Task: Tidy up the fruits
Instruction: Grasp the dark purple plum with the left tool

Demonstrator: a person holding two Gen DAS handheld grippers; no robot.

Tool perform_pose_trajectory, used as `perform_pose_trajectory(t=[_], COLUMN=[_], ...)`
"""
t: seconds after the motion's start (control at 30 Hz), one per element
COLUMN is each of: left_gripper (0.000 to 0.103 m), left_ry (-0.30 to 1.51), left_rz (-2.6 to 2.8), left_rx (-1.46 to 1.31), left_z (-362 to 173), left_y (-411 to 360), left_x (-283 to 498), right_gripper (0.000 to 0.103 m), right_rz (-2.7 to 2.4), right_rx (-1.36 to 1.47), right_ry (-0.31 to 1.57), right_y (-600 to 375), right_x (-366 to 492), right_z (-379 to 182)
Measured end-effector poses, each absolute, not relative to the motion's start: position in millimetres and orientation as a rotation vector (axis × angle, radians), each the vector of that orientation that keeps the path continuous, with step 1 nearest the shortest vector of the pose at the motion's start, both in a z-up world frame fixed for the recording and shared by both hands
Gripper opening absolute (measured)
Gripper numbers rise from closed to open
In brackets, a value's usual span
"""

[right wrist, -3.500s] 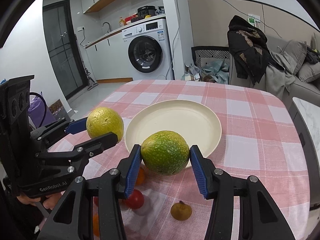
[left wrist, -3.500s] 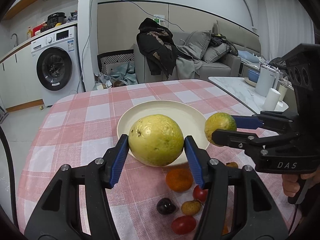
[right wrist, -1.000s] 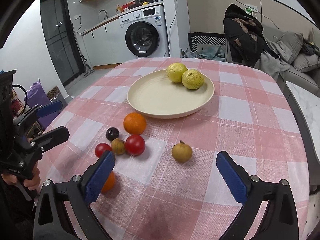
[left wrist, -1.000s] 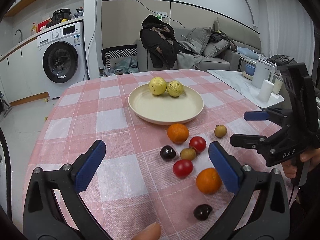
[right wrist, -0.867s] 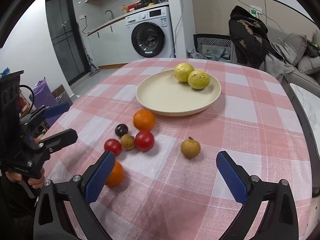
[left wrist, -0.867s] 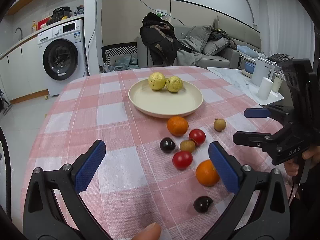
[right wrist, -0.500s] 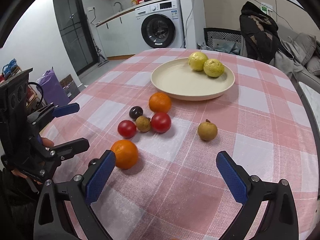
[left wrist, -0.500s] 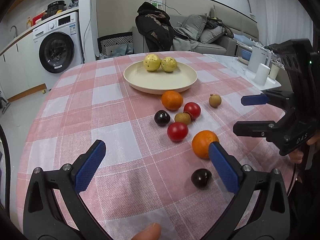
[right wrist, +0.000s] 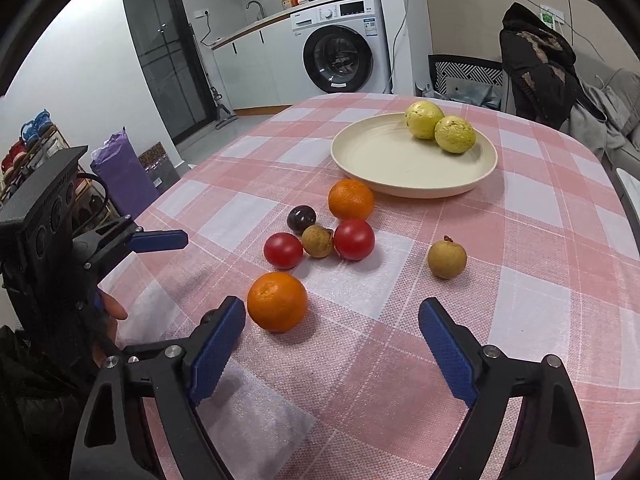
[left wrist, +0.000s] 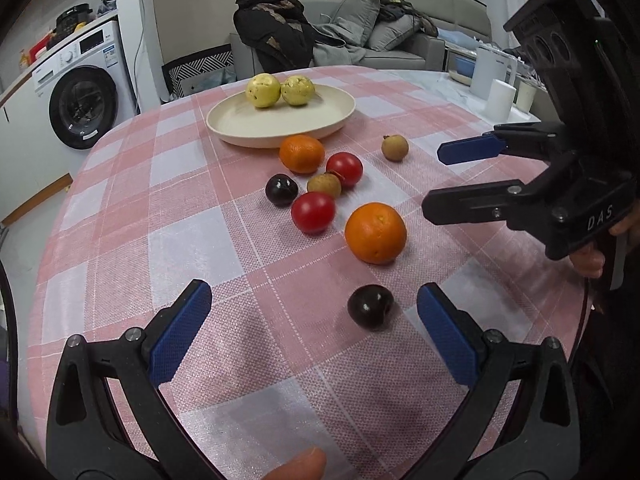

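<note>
The fingers of the left gripper (left wrist: pixel 312 332) and the right gripper (right wrist: pixel 330 344) are wide apart, holding nothing, above the table's (left wrist: pixel 168 240) near edge.

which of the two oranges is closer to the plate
The orange lying right beside the plate's near rim. The other orange lies apart, nearer the right gripper, beyond the tomatoes and brown fruit.
</note>
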State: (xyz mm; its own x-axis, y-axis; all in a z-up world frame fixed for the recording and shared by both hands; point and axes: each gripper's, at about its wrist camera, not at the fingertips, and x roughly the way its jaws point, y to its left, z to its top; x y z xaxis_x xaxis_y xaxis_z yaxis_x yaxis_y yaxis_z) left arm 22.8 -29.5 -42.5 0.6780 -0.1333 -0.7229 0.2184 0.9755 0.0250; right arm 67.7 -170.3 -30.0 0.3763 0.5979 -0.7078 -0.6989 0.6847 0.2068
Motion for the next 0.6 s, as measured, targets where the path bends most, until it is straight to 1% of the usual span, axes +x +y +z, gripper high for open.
perform_pose_trajectory(t=[0.07, 0.1, 0.17, 0.23, 0.33, 0.37, 0.43, 0.47, 0.53, 0.57, 0.6], left_gripper=[0.102, 0.101, 0.094, 0.085, 0.075, 0.073, 0.063, 0.061, 0.052, 0.051, 0.048], left_ry=[0.817, 0.824, 0.841, 0.860, 0.875, 0.878, 0.888, 0.890, 0.902, 0.899, 0.896], left_rz=[-0.209, -0.220, -0.240, -0.261, -0.294, -0.309, -0.330, -0.337, -0.354, -0.355, -0.359], left_rx=[0.106, 0.099, 0.084, 0.078, 0.082, 0.085, 0.098, 0.105, 0.110, 0.117, 0.119], left_z=[-44, -45, -46, -48, -49, -50, -52, -53, -56, -57, -57], left_y=[-29, -29, -27, -27, -29, -31, -34, -36, -39, -40, -41], left_x=[24, 25, 26, 27, 26, 25, 24, 24, 24, 23, 23], right_gripper=[0.087, 0.086, 0.086, 0.086, 0.086, 0.086, 0.086, 0.086, 0.086, 0.086, 0.086], right_rz=[0.835, 0.834, 0.829, 0.828, 0.827, 0.826, 0.827, 0.828, 0.831, 0.832, 0.834], right_rx=[-0.145, -0.150, -0.157, -0.158, -0.157, -0.156, -0.156, -0.155, -0.158, -0.160, -0.160], right_ry=[0.848, 0.850, 0.853, 0.857, 0.859, 0.860, 0.860, 0.860, 0.859, 0.858, 0.858], right_y=[-168, -167, -166, -165, -165, -165, -165, -165, -164, -164, -163], right_x=[67, 67, 67, 68, 69, 69, 69, 69, 69, 69, 69], right_z=[-31, -32, -33, -34, -36, -36, -36, -36, -36, -37, -37])
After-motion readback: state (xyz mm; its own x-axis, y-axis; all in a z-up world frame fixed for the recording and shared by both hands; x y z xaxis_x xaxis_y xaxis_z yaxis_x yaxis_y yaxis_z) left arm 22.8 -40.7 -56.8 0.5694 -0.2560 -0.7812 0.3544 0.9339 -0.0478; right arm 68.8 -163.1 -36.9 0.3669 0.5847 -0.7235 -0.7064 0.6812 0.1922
